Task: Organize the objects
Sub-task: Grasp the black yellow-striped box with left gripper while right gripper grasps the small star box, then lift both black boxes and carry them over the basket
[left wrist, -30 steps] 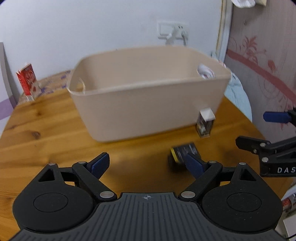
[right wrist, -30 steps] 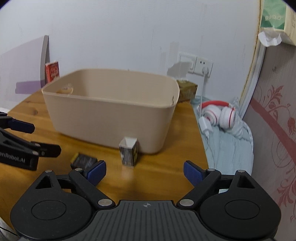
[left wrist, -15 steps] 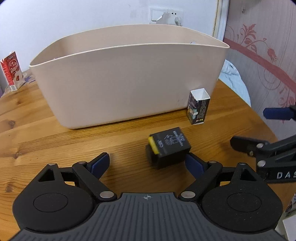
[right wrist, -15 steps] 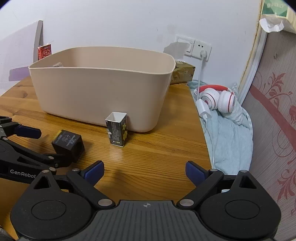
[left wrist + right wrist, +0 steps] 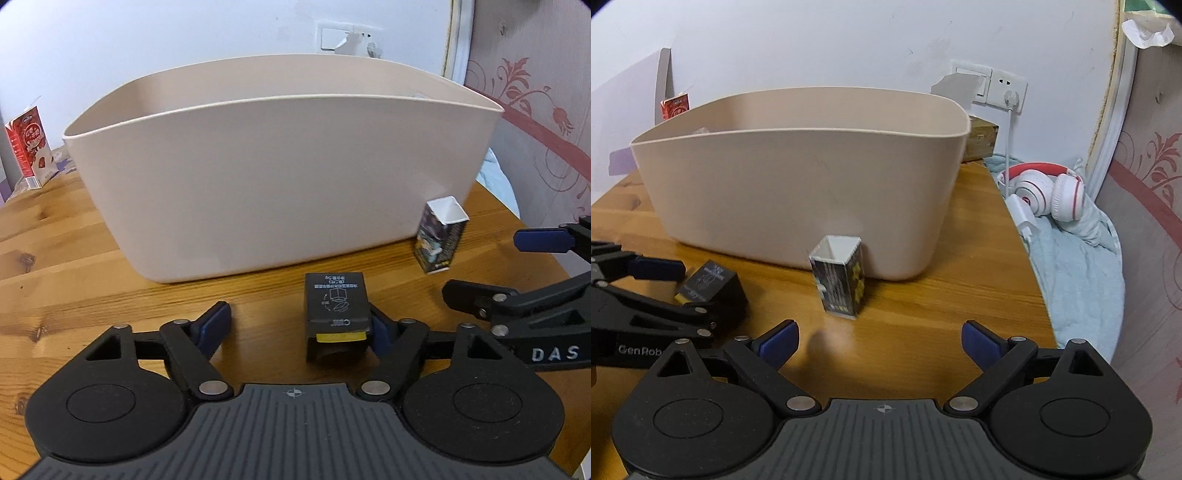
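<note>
On the bench [image 5: 74, 295] a tub [image 5: 280, 177] stands; before it a lying box [image 5: 337, 306], to its right an upright carton [image 5: 441, 236], and far left a milk carton [image 5: 31, 147].

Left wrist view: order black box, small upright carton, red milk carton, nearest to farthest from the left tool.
1. black box, between the fingers of the left tool, against the right one.
2. small upright carton, ahead right, by the bin.
3. red milk carton, far left.

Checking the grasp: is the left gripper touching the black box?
Touching. In the left wrist view the left gripper is open, and its right pad presses the black box; the other pad stands clear.
</note>
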The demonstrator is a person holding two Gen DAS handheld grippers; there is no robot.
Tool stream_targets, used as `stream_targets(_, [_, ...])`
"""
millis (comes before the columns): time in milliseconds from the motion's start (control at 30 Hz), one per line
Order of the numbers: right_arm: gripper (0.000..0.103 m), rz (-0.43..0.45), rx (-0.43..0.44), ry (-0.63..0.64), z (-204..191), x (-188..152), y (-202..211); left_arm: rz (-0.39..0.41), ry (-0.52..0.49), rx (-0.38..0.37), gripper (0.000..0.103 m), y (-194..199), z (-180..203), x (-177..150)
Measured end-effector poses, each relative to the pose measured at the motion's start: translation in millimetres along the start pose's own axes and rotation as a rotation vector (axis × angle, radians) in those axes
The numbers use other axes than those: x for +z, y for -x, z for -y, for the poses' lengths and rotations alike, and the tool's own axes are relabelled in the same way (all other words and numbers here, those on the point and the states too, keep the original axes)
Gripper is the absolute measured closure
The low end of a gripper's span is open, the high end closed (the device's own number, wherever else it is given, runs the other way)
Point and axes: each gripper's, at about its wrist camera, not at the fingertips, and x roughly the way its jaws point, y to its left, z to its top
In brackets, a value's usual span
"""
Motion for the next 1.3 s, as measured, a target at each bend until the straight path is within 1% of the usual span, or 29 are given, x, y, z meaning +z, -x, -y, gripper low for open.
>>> stream_targets(100, [0.008, 0.009, 0.001, -0.007, -2.3, 3.2, -7.5, 0.006, 0.004, 0.002, 0.034, -0.8, -6.5, 1.0])
stream_targets(200, [0.014, 0.011, 0.014, -0.02, -3.8, 6.7, -14.8, 0.01, 0.01, 0.01, 0.044, -1.9, -11.0, 2.9])
stream_targets(267, [0.021, 0.013, 0.016, -0.021, -5.2, 8.5, -18.4, 0.014, 0.021, 0.02, 0.053, -2.2, -14.0, 3.7])
stream_targets(300, [0.025, 0.014, 0.016, -0.02, -7.3, 9.5, -20.0, 0.014, 0.023, 0.021, 0.056, -2.3, -15.1, 4.2])
stream_targets(333, [0.034, 0.013, 0.017, -0.018, -9.3, 10.8, -21.5, 0.014, 0.022, 0.02, 0.064, -1.9, -15.6, 5.2])
stream_targets(367, [0.042, 0.011, 0.02, -0.015, -10.6, 12.1, -22.8, 0.014, 0.019, 0.017, 0.071, -1.5, -16.2, 5.8])
stream_targets(400, [0.047, 0.009, 0.021, -0.012, -12.4, 12.8, -23.7, 0.012, 0.016, 0.019, 0.071, -1.4, -16.5, 6.5])
stream_targets(467, [0.067, 0.003, 0.022, -0.012, -15.2, 13.5, -25.2, 0.01, 0.016, 0.019, 0.071, -1.9, -15.9, 8.1])
stream_targets(500, [0.07, -0.003, 0.027, -0.015, -15.9, 13.3, -25.8, 0.01, 0.015, 0.02, 0.071, -2.5, -15.8, 8.8])
stream_targets(533, [0.077, -0.007, 0.033, -0.02, -16.0, 12.7, -25.9, 0.009, 0.016, 0.02, 0.071, -2.9, -16.3, 9.1])
stream_targets(567, [0.08, -0.008, 0.032, -0.023, -16.1, 11.8, -25.4, 0.008, 0.017, 0.022, 0.071, -2.0, -15.4, 9.9])
stream_targets(633, [0.081, -0.004, 0.028, -0.02, -16.9, 9.4, -22.5, 0.008, 0.027, 0.029, 0.071, -1.8, -15.8, 7.7])
stream_targets(800, [0.081, 0.009, 0.033, -0.024, -17.0, 3.3, -7.3, 0.045, 0.032, 0.032, 0.071, 15.6, -14.6, 6.5])
stream_targets(1067, [0.081, 0.06, 0.053, -0.025, -21.4, 0.0, 35.7, 0.091, 0.042, 0.038, 0.071, 52.2, -26.5, 7.2])
stream_targets(1133, [0.081, 0.079, 0.054, -0.02, -22.1, 1.0, 47.9, 0.09, 0.042, 0.034, 0.071, 63.7, -26.4, 2.7])
stream_targets(1233, [0.081, 0.109, 0.057, -0.015, -23.1, 5.0, 63.5, 0.068, 0.055, 0.051, 0.071, 72.1, -31.0, 7.0])
stream_targets(1300, [0.081, 0.132, 0.057, -0.013, -22.7, 7.6, 74.0, 0.079, 0.056, 0.056, 0.071, 79.7, -34.8, 9.6])
